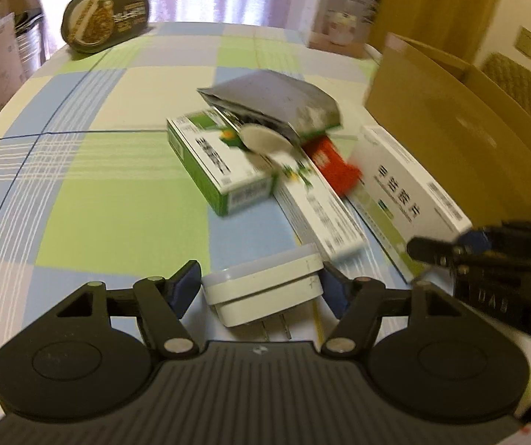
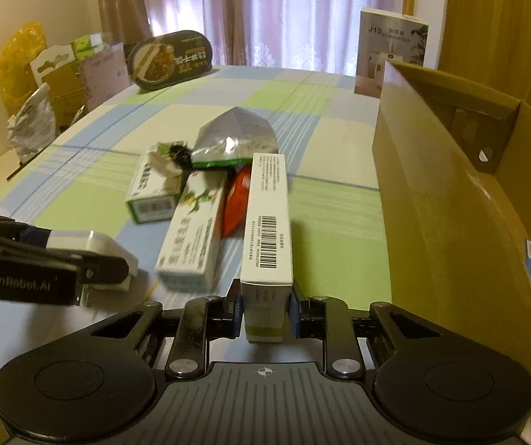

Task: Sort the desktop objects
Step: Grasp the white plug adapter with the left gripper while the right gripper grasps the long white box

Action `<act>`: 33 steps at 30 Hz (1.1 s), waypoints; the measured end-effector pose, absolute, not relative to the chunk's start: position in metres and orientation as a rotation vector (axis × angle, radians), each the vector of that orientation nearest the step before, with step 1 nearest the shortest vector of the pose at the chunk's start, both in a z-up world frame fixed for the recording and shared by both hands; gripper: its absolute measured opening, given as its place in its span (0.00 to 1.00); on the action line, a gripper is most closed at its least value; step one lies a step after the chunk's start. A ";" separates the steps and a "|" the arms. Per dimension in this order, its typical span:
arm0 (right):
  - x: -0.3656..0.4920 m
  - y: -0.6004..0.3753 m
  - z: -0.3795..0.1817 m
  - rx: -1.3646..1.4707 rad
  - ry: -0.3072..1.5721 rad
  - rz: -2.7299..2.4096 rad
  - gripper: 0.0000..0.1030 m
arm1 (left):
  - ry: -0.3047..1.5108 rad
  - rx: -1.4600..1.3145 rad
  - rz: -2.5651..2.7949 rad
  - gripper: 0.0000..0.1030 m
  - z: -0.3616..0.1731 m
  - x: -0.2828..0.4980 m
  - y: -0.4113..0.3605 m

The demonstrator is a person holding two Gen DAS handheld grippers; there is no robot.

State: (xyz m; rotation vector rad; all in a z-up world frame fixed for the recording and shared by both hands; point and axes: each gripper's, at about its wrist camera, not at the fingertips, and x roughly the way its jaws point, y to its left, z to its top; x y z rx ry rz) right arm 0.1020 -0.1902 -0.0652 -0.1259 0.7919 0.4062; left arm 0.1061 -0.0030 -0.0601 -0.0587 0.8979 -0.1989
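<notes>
Your left gripper [image 1: 259, 287]: fingers pinching a white plug adapter [image 1: 265, 289], prongs toward the camera, held near the tabletop's [image 1: 117, 215] near edge. Your right gripper [image 2: 264, 309]: fingers clamped on the near end of a long white medicine box [image 2: 269, 222], barcode up, just left of the open cardboard box [image 2: 450, 204]. Loose pile mid-tabletop: green-and-white box [image 2: 150, 193], narrow herbal box [image 2: 195, 233], red packet [image 2: 237, 204], silver foil pouch [image 2: 235, 137]. Far edge: oval noodle bowl [image 2: 171, 59], humidifier carton [image 2: 391, 48].
</notes>
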 end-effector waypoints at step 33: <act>0.063 -0.195 -0.059 -0.179 0.804 0.397 0.51 | 0.935 -0.045 -0.118 0.62 -0.067 0.054 -0.011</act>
